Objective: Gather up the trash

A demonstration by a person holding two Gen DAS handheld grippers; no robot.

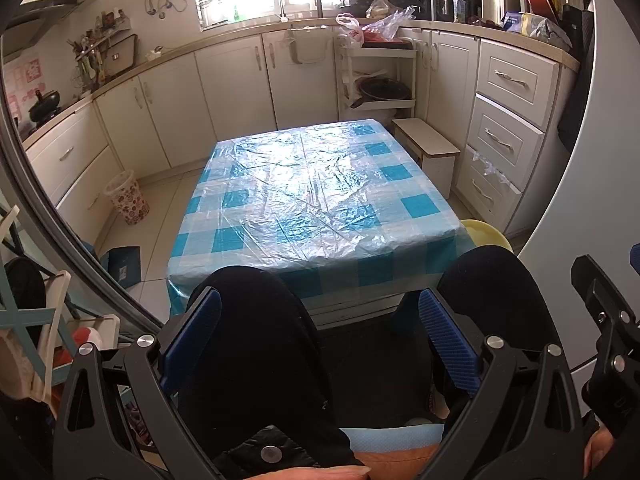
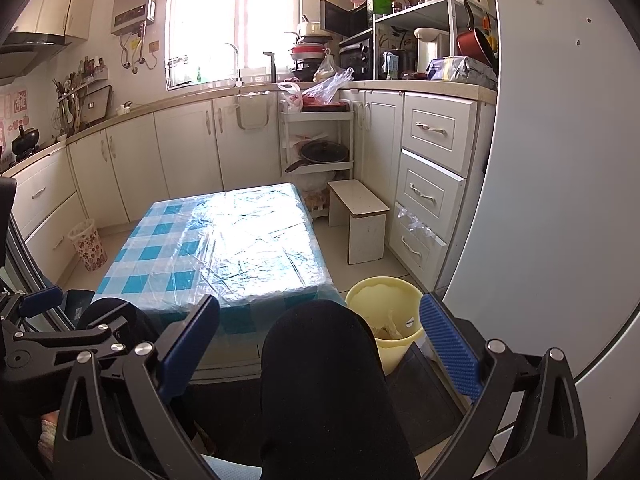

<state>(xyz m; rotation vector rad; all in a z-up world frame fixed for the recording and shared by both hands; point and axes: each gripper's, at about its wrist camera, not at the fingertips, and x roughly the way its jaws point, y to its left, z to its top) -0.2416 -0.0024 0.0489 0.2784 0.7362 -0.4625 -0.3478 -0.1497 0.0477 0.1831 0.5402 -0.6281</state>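
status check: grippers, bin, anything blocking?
Left gripper open, empty. Right gripper open, empty. Yellow bin beside table, scraps inside. Knees in front.

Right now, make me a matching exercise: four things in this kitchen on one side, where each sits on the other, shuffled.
Things:
1. yellow bin
2. patterned wastebasket
3. white step stool
4. black pan

Places:
A. on the white cart's shelf
B. floor by the left cabinets
C. beside the drawers
D. at the table's near right corner

Pairs: 1-D, 2-B, 3-C, 4-A
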